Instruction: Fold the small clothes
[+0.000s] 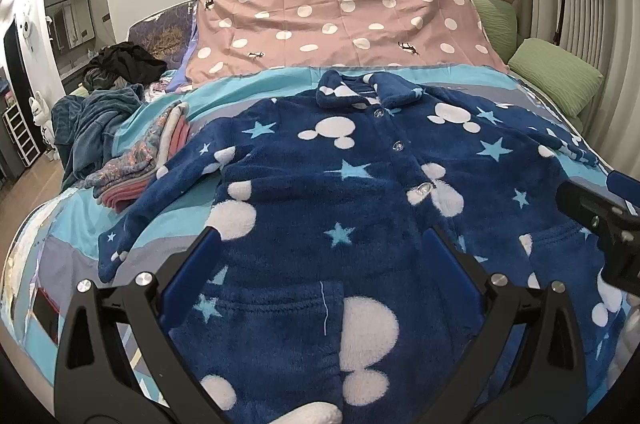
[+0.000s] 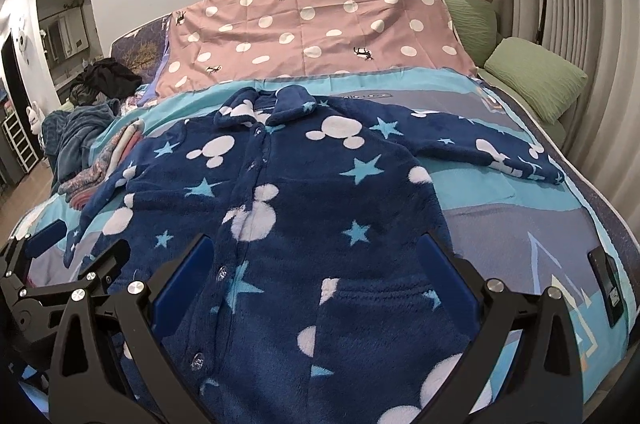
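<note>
A navy fleece pyjama top (image 1: pixel 332 184) (image 2: pixel 304 192) with white mouse heads and light blue stars lies flat and buttoned on the bed, collar at the far end and both sleeves spread out. My left gripper (image 1: pixel 322 240) hovers open over its lower left half, near a pocket, with nothing between its fingers. My right gripper (image 2: pixel 316 248) hovers open over the lower right half, holding nothing. Each gripper shows at the edge of the other's view: the right gripper's black frame (image 1: pixel 600 220) and the left gripper's black frame (image 2: pixel 60 276).
A stack of folded clothes (image 1: pixel 140 164) sits left of the top, with a heap of dark garments (image 1: pixel 100 112) behind it. A pink dotted sheet (image 1: pixel 340 20) covers the bed's far half. Green pillows (image 2: pixel 536 80) line the right side. A phone (image 2: pixel 608 284) lies by the bed's right edge.
</note>
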Demonstrator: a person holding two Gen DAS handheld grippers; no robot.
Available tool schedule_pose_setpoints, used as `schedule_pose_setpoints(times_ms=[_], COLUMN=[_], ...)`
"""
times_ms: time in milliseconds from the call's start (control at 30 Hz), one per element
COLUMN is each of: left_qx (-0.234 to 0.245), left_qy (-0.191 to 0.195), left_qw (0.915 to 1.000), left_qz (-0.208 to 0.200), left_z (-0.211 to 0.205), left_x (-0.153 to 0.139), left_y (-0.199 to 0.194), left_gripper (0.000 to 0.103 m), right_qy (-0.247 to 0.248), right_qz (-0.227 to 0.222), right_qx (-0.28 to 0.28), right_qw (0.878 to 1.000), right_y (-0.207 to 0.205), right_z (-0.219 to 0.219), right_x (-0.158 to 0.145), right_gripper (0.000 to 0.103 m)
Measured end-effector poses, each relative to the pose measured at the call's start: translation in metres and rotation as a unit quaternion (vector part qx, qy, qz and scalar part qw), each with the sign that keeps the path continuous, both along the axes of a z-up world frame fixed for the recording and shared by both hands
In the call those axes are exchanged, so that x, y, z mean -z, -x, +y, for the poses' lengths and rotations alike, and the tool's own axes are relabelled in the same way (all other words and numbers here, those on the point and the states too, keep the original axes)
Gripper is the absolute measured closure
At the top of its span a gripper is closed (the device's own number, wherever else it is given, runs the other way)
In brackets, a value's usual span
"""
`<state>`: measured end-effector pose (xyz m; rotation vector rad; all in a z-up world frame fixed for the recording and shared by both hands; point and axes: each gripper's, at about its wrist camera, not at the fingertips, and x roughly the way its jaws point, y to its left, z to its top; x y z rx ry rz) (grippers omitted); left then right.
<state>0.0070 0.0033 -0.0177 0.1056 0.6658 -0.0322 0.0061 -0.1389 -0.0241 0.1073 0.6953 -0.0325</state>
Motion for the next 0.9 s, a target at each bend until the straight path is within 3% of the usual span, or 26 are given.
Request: schedule_pose_setpoints(times_ms=[233, 600, 900], left_qx=[-0.008, -0.064, -0.072], left_qy=[-0.001, -0.01, -0.003], left_qw=[0.9999, 0.9977, 0.9971], left_qz=[0.008, 0.016, 0.024], left_z=[0.002, 0.021, 0.033], left_x=[0.002, 0.0, 0.004], left_y=[-0.002, -0.004, -0.004], left_gripper=[0.002, 0.002, 0.002], right_qy=[0.0, 0.005, 0.013], right_qz=[0.009, 0.015, 0.022], right_qx=[-0.005, -0.011, -0.021], right_qw=[1.0, 1.0, 0.999], right_y=[-0.003, -0.003, -0.006], right_z=[0.002, 0.008, 0.021], right_x=[0.002, 0.003, 0.004], right_gripper=[0.001, 0.001, 0.001])
